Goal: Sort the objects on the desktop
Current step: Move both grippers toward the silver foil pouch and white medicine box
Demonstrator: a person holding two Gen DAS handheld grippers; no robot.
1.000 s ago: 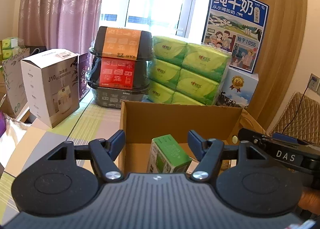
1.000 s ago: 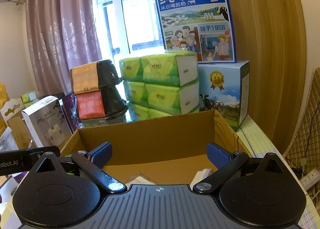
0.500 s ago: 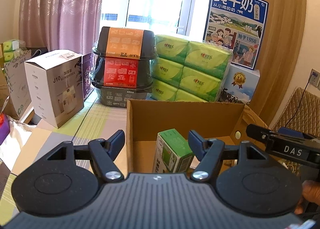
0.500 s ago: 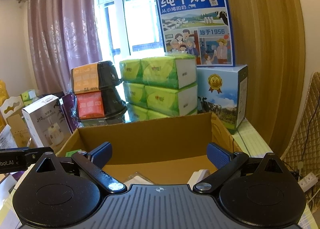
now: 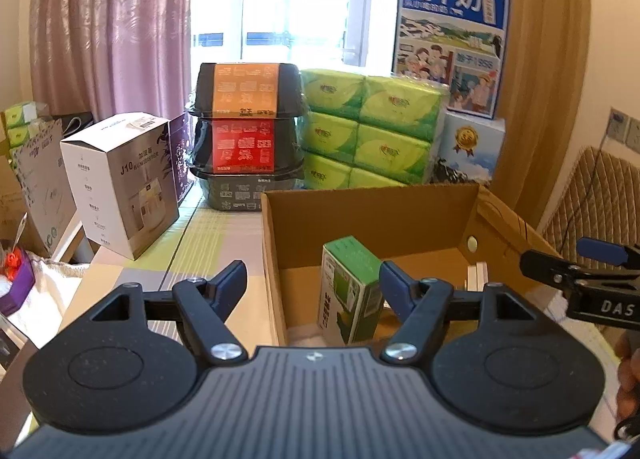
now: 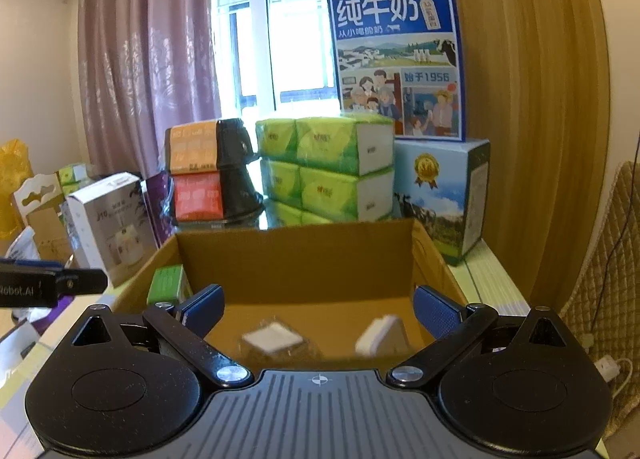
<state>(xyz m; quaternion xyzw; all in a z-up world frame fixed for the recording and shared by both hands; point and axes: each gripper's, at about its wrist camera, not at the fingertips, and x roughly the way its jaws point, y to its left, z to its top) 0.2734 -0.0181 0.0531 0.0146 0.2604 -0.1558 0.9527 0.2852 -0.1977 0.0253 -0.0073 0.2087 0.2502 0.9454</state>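
Observation:
An open cardboard box (image 5: pixel 372 219) stands on the table. A green carton (image 5: pixel 348 287) is upright inside it near the left wall. In the right wrist view the cardboard box (image 6: pixel 296 259) holds the green carton (image 6: pixel 168 283), a flat white packet (image 6: pixel 272 339) and a white item (image 6: pixel 380 335) leaning near the right wall. My left gripper (image 5: pixel 312 279) is open and empty, back from the box's near-left corner. Over the box's near edge my right gripper (image 6: pixel 318 301) is open, also empty. Each gripper shows in the other's view: the right gripper (image 5: pixel 580 279) and the left gripper (image 6: pixel 52 283).
Behind the box stand stacked black food tubs (image 5: pixel 246 139), green tissue packs (image 5: pixel 372 131) and blue milk cartons (image 5: pixel 452 39). A white appliance box (image 5: pixel 120 179) sits at the left on the striped tablecloth (image 5: pixel 208 243). A woven chair (image 5: pixel 592 195) is at the right.
Both grippers have drawn back from the box, which now looks smaller and farther. Both stay open and empty. The items in the box have not moved.

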